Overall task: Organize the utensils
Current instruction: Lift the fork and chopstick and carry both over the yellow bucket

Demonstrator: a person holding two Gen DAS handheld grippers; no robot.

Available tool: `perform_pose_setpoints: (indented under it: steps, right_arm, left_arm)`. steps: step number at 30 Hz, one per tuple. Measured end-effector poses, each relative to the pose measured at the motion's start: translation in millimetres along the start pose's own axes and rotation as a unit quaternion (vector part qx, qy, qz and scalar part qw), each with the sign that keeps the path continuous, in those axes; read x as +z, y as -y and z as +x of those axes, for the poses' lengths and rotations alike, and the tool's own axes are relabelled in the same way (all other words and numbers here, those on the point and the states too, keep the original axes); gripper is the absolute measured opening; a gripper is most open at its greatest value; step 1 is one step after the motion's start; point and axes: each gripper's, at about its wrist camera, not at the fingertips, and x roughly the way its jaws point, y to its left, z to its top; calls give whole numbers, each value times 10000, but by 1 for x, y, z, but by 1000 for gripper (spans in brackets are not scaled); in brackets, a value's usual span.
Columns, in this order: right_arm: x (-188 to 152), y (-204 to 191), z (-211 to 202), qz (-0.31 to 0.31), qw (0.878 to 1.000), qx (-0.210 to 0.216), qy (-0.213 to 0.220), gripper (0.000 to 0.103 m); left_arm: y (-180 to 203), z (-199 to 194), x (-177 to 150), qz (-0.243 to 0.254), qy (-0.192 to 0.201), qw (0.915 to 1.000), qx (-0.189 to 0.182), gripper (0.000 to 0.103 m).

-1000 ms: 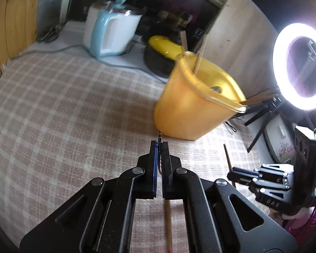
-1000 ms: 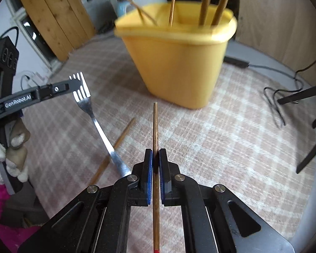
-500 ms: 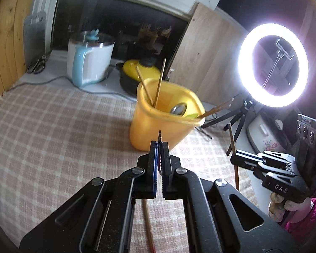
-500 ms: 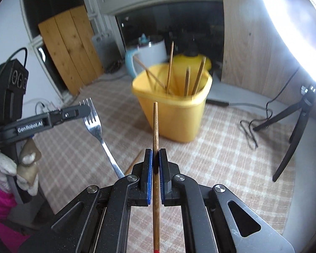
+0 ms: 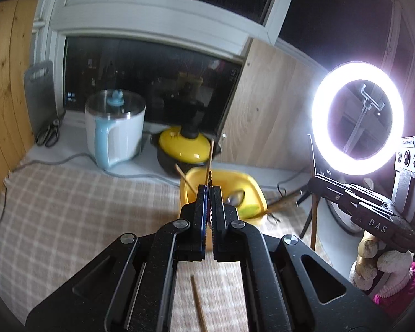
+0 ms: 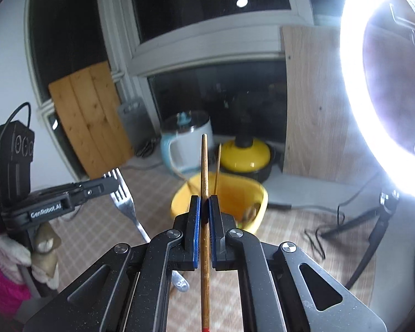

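Both grippers raised — yellow bin now lower, farther

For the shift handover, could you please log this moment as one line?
left gripper: shut on fork | right gripper: shut on chopstick | yellow bin: ahead
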Motion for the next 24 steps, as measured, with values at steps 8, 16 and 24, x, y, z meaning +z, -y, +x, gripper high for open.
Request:
perform_pose_setpoints:
  steps: [8,16,24]
  right_arm:
    - [29,0,18,62,9993,-225,305,4]
    - [46,3,42,205,9971,-545,481,4]
    - [61,-1,64,241,9922,-1001,706,4]
  left_arm:
    - [-9,5,36,99,288,9995,63,0]
    - [-17,21,58,204,421,9988,167,0]
    - [-22,43,58,281,327,9990,153,0]
